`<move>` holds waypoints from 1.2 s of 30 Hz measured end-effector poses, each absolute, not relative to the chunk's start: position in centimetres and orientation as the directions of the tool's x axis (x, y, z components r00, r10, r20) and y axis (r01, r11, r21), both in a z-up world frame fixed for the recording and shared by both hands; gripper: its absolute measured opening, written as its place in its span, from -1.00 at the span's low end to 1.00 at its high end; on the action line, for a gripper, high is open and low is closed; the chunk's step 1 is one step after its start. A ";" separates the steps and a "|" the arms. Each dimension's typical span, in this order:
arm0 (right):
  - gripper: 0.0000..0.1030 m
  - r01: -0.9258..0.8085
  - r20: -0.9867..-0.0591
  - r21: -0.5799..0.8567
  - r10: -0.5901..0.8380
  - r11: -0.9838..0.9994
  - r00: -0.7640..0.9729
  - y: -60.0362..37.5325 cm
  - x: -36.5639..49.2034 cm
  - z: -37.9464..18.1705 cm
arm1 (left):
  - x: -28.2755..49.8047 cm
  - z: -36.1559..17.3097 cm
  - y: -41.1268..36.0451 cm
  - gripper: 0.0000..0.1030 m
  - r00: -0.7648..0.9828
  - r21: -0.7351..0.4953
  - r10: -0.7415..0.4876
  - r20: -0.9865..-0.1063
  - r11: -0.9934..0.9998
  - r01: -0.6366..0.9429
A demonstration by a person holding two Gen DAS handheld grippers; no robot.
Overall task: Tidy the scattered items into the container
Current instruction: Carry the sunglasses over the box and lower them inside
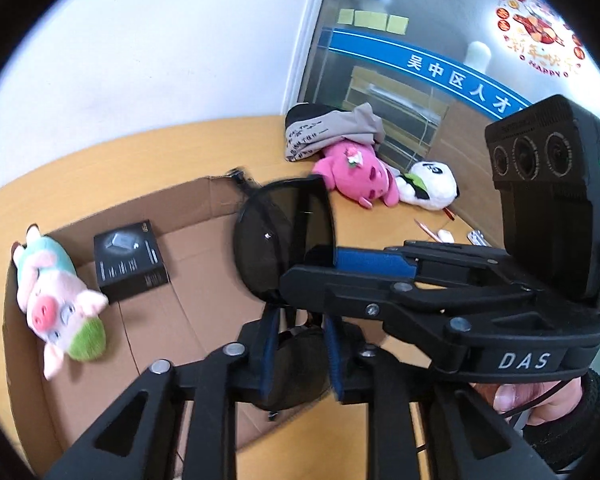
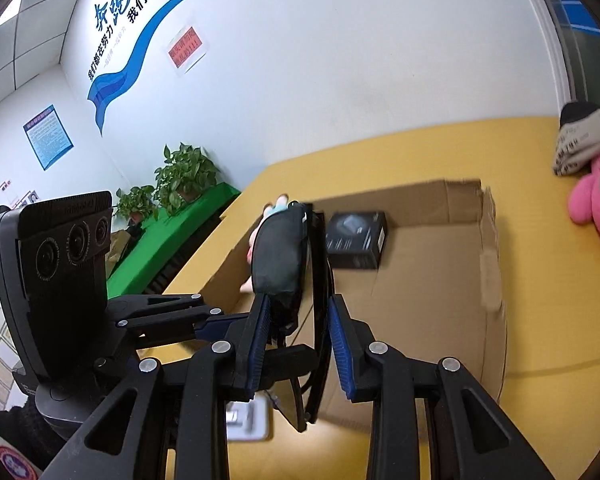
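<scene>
A black pouch (image 1: 264, 248) hangs in the air over the near right part of an open cardboard box (image 1: 188, 200) that sits on the yellow worktop (image 1: 140, 148). Its long axis runs away from both cameras, from the fingers toward the far wall of the box, and a flat dark flap stands up edge-on beside its rounded body. The left gripper (image 1: 300, 332) has its blue-padded fingers drawn close, and they pinch the near end of the pouch. The right gripper (image 2: 298, 308) has its fingers only a little apart; one pad presses on the rounded body of the pouch (image 2: 278, 252) and the other lies against the thin flap, so it grips too. In the left wrist view the right gripper (image 1: 332, 260) reaches in from the right, and a hand (image 1: 540, 400) shows under it at the frame's edge. Inside the box lie a plush pig (image 1: 56, 300), leaning on the left wall, and a small black carton (image 1: 130, 264) flat on the floor. In the right wrist view the pouch hides nearly all of the pig. The pouch is motion-blurred, so what kind of case it is stays unclear. Outside the box, a pink plush (image 1: 352, 176), a panda plush (image 1: 428, 188) and folded cloth (image 1: 324, 132) lie on the worktop.
</scene>
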State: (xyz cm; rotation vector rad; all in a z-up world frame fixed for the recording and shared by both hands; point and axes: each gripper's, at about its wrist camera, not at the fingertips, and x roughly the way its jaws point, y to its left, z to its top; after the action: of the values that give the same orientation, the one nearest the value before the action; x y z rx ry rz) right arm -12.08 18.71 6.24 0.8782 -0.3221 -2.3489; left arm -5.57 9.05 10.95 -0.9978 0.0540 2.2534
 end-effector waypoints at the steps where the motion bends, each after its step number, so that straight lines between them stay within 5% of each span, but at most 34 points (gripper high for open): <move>1: -0.39 0.458 -0.511 0.410 -0.614 -0.789 -0.601 18.6 -12.6 6.6 | -6.2 11.2 9.0 -0.63 -0.489 -0.217 0.557 -0.671 -0.778 -0.589; 22: -0.40 0.463 -0.548 0.338 -0.572 -0.819 -0.610 17.2 -28.3 9.6 | -21.1 11.9 8.1 -0.63 -0.477 -0.309 0.592 -0.650 -0.778 -0.547; 36: -0.40 0.331 -0.706 0.438 -0.548 -0.836 -0.449 19.9 -39.6 -0.9 | -30.8 -0.3 10.9 -0.63 -0.243 -0.496 0.597 -0.764 -0.785 -0.371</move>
State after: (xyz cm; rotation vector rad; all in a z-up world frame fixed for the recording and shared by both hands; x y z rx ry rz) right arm -39.63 19.94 -0.86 1.2332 -0.3213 -2.2824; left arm -30.76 10.91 -0.34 -1.4042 -0.2812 2.0634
